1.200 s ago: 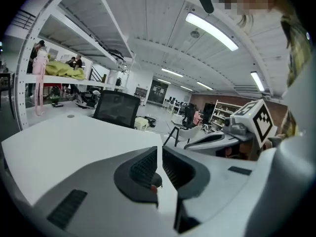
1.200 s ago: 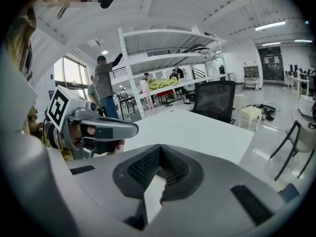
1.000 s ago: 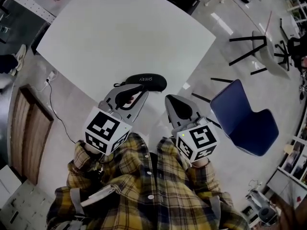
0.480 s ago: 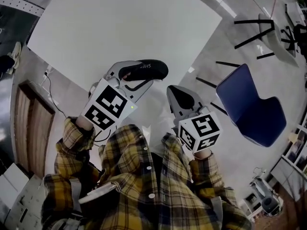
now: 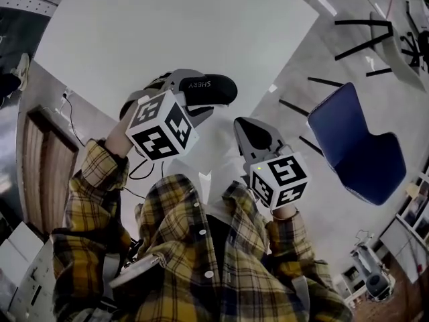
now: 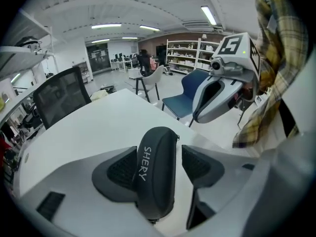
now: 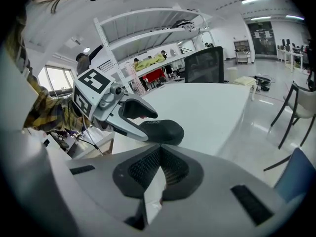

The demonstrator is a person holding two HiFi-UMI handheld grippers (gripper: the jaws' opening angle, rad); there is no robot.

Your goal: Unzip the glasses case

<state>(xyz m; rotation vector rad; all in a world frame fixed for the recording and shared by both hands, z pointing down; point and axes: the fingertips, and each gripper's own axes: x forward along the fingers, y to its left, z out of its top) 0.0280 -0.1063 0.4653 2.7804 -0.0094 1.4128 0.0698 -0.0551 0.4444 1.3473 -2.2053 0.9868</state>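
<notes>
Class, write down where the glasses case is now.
In the head view the glasses case lies by the white table's near corner, between the jaws of the left tool, which have just been opening.

black glasses case (image 5: 209,90), white table (image 5: 167,25)

Matt glasses case (image 6: 155,172), smooth counter (image 5: 167,32)
Case shell black, finely grained; counter white, faintly sheened; floor (image 7: 256,127) glossy with reflections.

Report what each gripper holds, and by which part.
Nothing is held. The jaws of the left gripper have just been opening and straddle the black oval glasses case across its middle, unclamped. The right gripper is shut and empty.
</notes>
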